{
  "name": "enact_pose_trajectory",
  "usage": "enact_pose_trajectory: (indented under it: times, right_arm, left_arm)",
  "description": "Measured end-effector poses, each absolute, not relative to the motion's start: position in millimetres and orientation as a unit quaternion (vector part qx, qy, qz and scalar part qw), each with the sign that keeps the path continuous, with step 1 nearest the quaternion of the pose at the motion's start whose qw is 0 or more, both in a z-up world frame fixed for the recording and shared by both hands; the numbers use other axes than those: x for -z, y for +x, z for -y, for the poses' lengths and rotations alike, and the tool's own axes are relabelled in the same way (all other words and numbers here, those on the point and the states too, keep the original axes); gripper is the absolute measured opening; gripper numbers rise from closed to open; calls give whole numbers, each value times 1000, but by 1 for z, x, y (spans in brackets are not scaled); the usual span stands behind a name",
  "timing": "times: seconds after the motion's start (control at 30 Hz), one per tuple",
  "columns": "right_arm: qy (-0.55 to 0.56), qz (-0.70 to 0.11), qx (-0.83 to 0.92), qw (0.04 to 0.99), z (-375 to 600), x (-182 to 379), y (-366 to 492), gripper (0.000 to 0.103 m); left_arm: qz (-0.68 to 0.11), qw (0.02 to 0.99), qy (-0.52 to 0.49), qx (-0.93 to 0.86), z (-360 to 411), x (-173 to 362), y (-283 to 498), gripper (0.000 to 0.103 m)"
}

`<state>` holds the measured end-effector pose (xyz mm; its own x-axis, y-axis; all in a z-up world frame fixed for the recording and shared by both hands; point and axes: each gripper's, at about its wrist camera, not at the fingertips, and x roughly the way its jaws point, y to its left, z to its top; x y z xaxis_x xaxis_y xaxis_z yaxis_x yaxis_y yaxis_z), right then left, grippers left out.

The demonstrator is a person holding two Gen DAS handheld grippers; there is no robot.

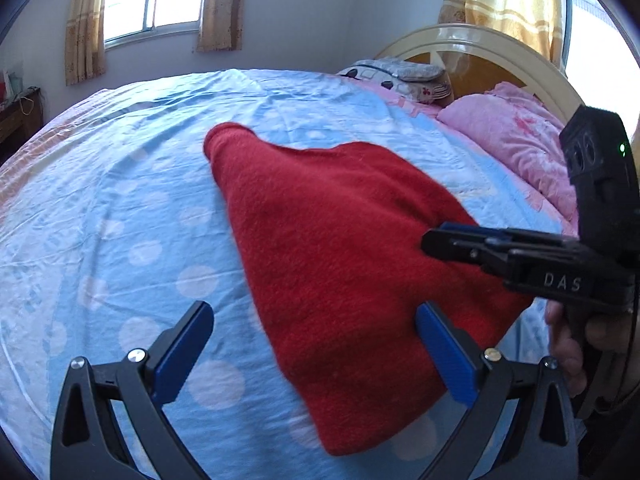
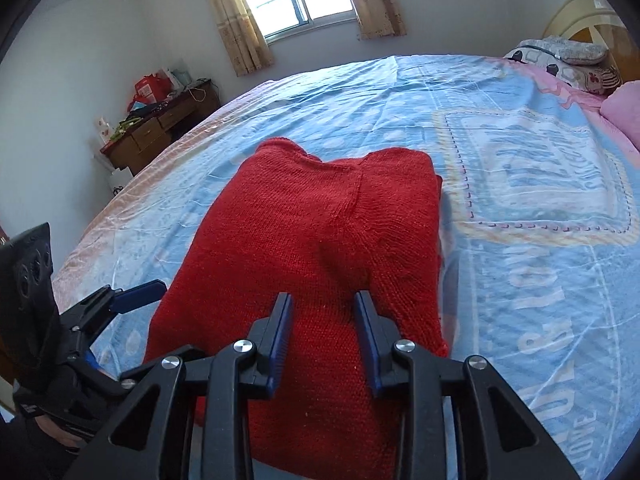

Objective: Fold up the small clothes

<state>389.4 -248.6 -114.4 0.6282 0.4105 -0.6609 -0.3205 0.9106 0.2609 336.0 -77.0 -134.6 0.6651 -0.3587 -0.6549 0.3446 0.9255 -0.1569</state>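
A red knit sweater point(image 1: 320, 220) point(image 2: 312, 208) lies folded into a narrow shape on the blue bed sheet point(image 1: 120, 200). My left gripper point(image 1: 314, 312) is wide open low over its near end, with one finger over the sheet and the other over the knit. In the right wrist view, one of its blue fingers point(image 2: 140, 292) shows beside the sweater's left edge. My right gripper point(image 2: 323, 300) point(image 1: 430, 242) hangs over the sweater's near right part. Its jaws stand a narrow gap apart, flat knit shows between them, and no cloth is pinched.
Pink pillows point(image 1: 508, 136) and a patterned cushion point(image 1: 400, 74) lie by the cream headboard point(image 1: 480, 44). A wooden desk point(image 2: 160, 128) with clutter stands by the wall beyond the bed's left side. A hand point(image 1: 568, 344) grips the right gripper's handle.
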Motion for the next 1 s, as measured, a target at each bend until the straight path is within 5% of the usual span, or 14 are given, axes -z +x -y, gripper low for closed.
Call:
enact_pose_trajectory:
  times: [0.2,0.4,1.0]
  right_arm:
    - [61,-368,-231,898,257,105,380,35]
    - [93,-339,-237,906,273,88,380,61]
    - [253,-424,-217,842,319,138,511,63]
  left_arm:
    - [-402,888,-59,216,69,149,360,103]
    - [-401,885,-78,224,69,152,354,103]
    - [-392,889,-76,225,69,154,354,103]
